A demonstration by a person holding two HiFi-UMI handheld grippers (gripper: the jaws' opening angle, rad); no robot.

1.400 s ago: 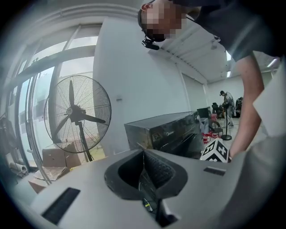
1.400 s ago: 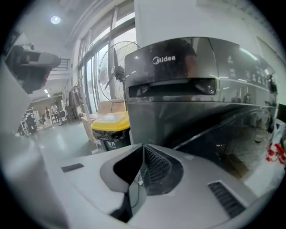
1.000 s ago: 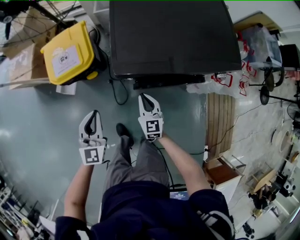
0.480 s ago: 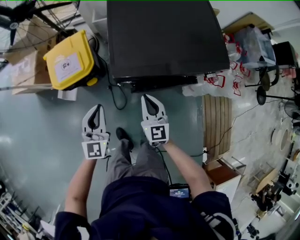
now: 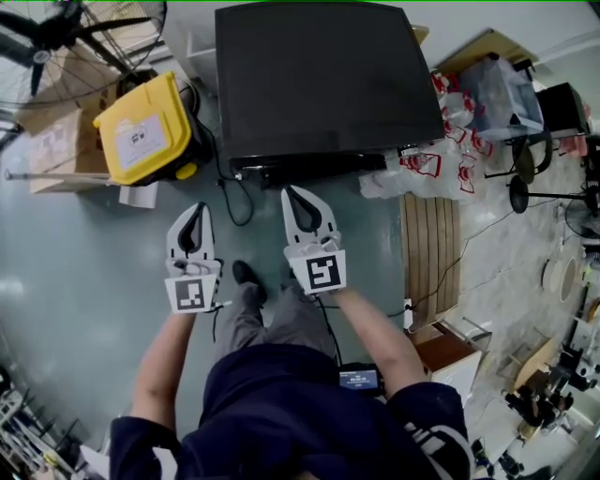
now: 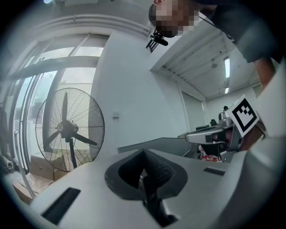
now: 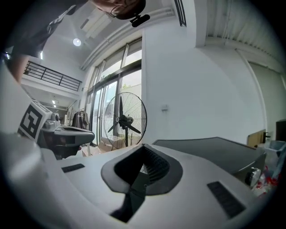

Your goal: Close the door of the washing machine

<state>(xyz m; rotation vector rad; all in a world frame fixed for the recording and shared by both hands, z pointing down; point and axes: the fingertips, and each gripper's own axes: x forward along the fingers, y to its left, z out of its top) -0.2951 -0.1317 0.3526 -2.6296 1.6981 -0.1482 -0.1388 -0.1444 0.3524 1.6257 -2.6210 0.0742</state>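
The washing machine (image 5: 319, 80) shows as a broad black top at the upper middle of the head view. Its front edge (image 5: 309, 169) faces me, and the door itself is hidden below that edge. My left gripper (image 5: 197, 208) is held level over the floor, short of the machine's left corner, shut and empty. My right gripper (image 5: 289, 190) points at the front edge, just short of it, shut with nothing between its tips. In the left gripper view the jaw tips (image 6: 143, 151) meet, with the machine's top (image 6: 152, 144) beyond. The right gripper's tips (image 7: 144, 145) also meet.
A yellow case (image 5: 145, 131) and a cardboard box (image 5: 56, 150) stand left of the machine, beside a large fan (image 5: 56, 28). A cable (image 5: 230, 192) trails on the floor. Plastic bags (image 5: 422, 164) and a slatted wooden board (image 5: 427, 244) lie to the right. My shoe (image 5: 246, 274) is between the grippers.
Both grippers have risen toward the head camera, the right one more than the left. Their jaws stay together.
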